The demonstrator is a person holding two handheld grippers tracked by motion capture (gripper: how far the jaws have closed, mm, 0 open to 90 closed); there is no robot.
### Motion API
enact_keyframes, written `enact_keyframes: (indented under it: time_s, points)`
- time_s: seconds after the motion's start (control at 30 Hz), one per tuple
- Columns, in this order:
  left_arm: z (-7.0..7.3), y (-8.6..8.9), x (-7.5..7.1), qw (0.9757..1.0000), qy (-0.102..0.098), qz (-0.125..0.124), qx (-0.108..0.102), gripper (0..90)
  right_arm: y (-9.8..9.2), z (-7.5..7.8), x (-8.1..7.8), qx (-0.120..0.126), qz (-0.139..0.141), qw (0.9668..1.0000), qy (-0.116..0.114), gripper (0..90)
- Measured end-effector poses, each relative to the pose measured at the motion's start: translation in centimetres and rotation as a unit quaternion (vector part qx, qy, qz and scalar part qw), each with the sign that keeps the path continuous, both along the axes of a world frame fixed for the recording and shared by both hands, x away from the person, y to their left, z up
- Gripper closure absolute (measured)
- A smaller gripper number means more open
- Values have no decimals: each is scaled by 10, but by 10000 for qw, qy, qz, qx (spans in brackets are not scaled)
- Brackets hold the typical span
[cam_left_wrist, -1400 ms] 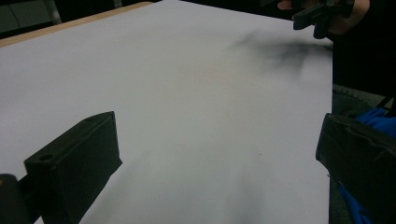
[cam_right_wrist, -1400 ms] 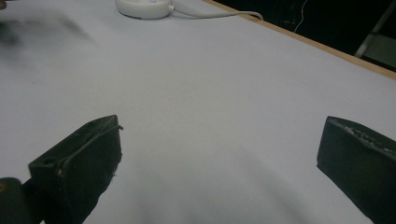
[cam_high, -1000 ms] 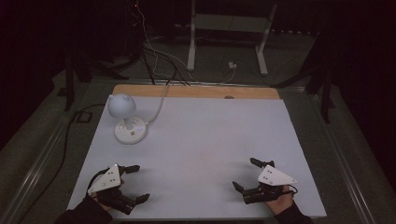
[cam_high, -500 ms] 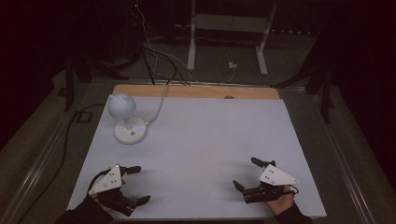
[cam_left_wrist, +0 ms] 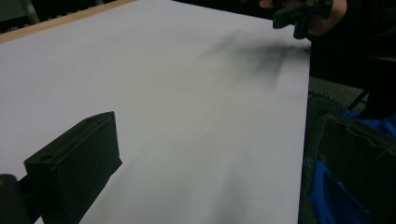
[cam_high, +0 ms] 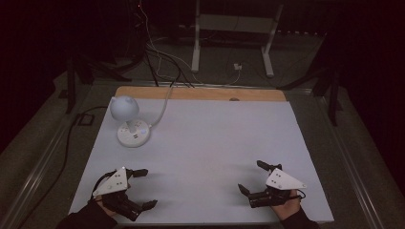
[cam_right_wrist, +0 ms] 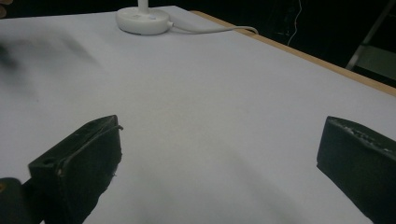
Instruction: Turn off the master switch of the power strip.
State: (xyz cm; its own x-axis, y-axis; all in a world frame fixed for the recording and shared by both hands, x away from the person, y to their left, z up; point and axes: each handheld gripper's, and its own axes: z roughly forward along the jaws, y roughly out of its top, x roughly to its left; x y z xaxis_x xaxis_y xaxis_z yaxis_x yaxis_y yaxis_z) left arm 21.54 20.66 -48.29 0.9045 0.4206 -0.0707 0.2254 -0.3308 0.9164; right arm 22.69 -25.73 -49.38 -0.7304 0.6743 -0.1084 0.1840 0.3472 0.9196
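Little has shifted in the past second: both grippers remain low at the near edge of the white worktop (cam_high: 205,143), the right one a touch nearer that edge.

At the near left corner, the left gripper (cam_high: 143,188) rests in the person's hand with its jaws spread wide and holding nothing. Toward the near right corner, the right gripper (cam_high: 252,177) likewise has its jaws wide apart and empty, pointing inward across the bare sheet. A white desk lamp (cam_high: 129,119) stands on its round base near the far left corner, its cable (cam_high: 162,107) trailing off over the wooden far edge.
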Motion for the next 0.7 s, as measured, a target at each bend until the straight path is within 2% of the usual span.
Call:
enact_keyframes:
  time_s: [0.2, 0.37, 0.7]
  points:
    - [8, -2, 3, 10000, -3, -1, -26, 2, 0, 0, 0, 2, 16, 10000, -17, 0]
    - [16, -5, 4, 9999, -123, 50, 88, 2, 0, 0, 0, 10, 4, 10000, 1, 0]
    - [32, -8, 19, 9996, -133, 237, -7, 2, -1, 1, -1, 43, -2, 10000, -17, 0]
